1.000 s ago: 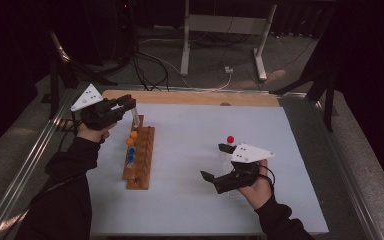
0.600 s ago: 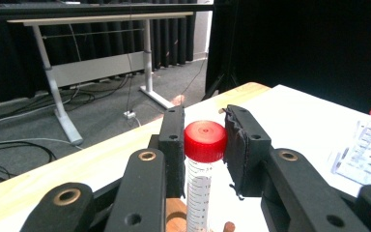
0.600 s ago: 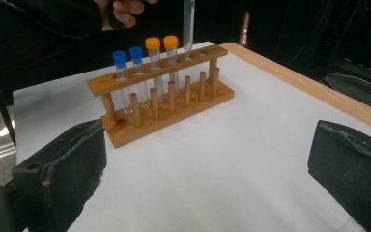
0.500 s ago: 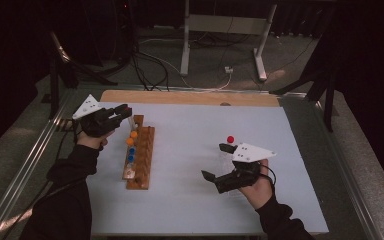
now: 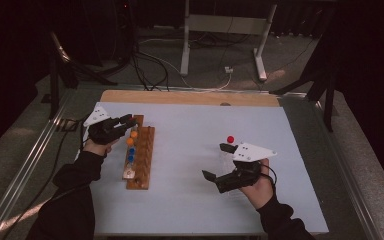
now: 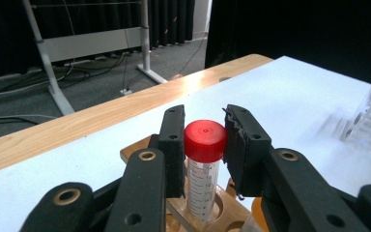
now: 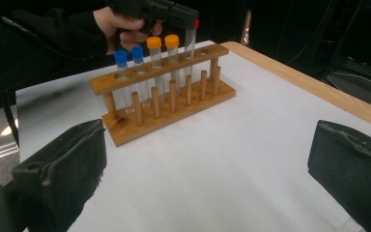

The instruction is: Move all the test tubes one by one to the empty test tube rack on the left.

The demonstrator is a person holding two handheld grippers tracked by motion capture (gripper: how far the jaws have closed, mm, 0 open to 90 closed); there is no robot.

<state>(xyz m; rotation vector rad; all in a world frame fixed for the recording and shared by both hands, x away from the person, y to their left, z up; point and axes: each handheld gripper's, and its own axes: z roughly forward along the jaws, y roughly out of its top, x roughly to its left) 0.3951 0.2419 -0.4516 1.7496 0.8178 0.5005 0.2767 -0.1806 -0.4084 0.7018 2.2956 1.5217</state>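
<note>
Lowered since a second ago, my left claw clamps the red-capped tube partway into the rack, so I'd keep it plumb while sinking it; my right claw waits wide open, empty.

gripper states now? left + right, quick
Left tool: closed on the red-capped tube, tube partly down in a hole of the wooden rack.
Right tool: open, nothing between its jaws, over the table.

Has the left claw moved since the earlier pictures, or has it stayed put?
Yes. In the high view the left claw, gripping the red-capped tube, has come down toward the near side, against the wooden rack.
</note>
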